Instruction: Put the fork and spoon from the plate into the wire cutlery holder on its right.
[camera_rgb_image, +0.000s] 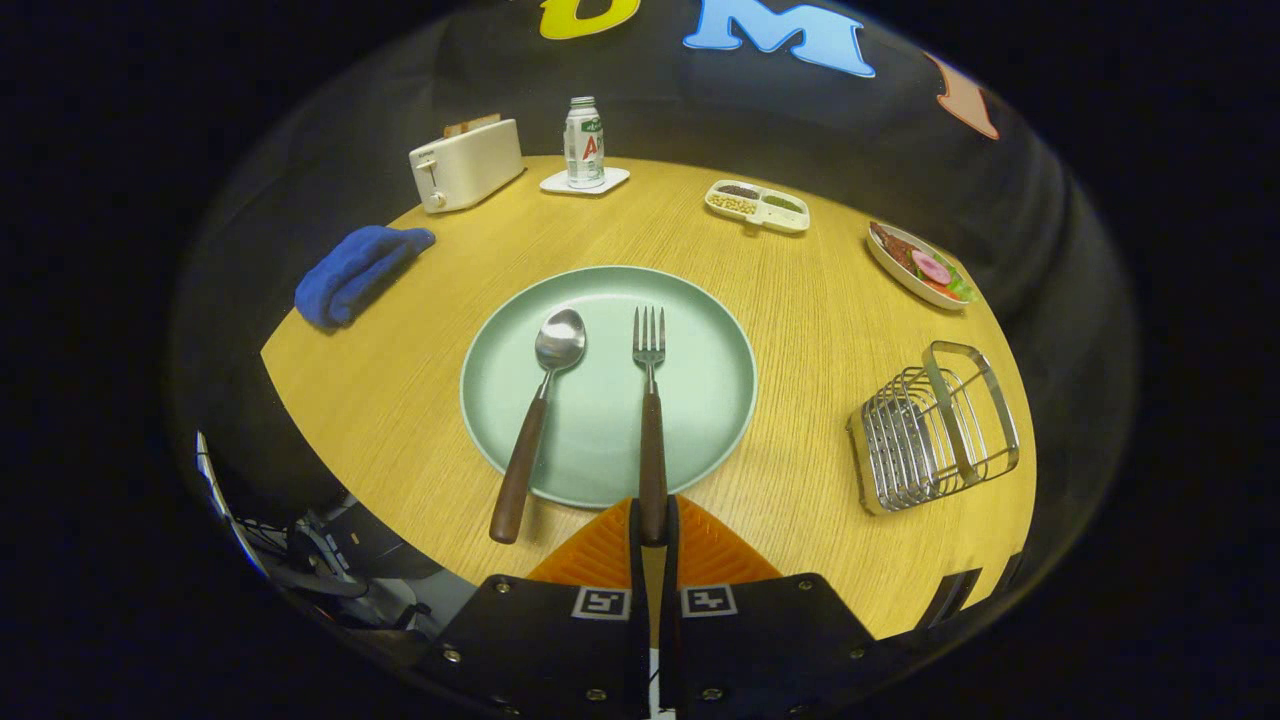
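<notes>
A pale green plate lies in the middle of the wooden table. On it rest a spoon with a dark wooden handle and a fork with the same kind of handle, side by side, handles toward me. My gripper is shut on the end of the fork's handle, which sits pinched between the two fingers at the plate's near rim. The fork still lies flat on the plate. The spoon lies left of the fingers, its handle end hanging past the plate's rim. The wire cutlery holder stands to the right of the plate.
A blue folded cloth lies at the table's left edge. At the back stand a white toaster, a bottle on a coaster, a divided snack tray and a dish of food. The table's near edge runs under my fingers.
</notes>
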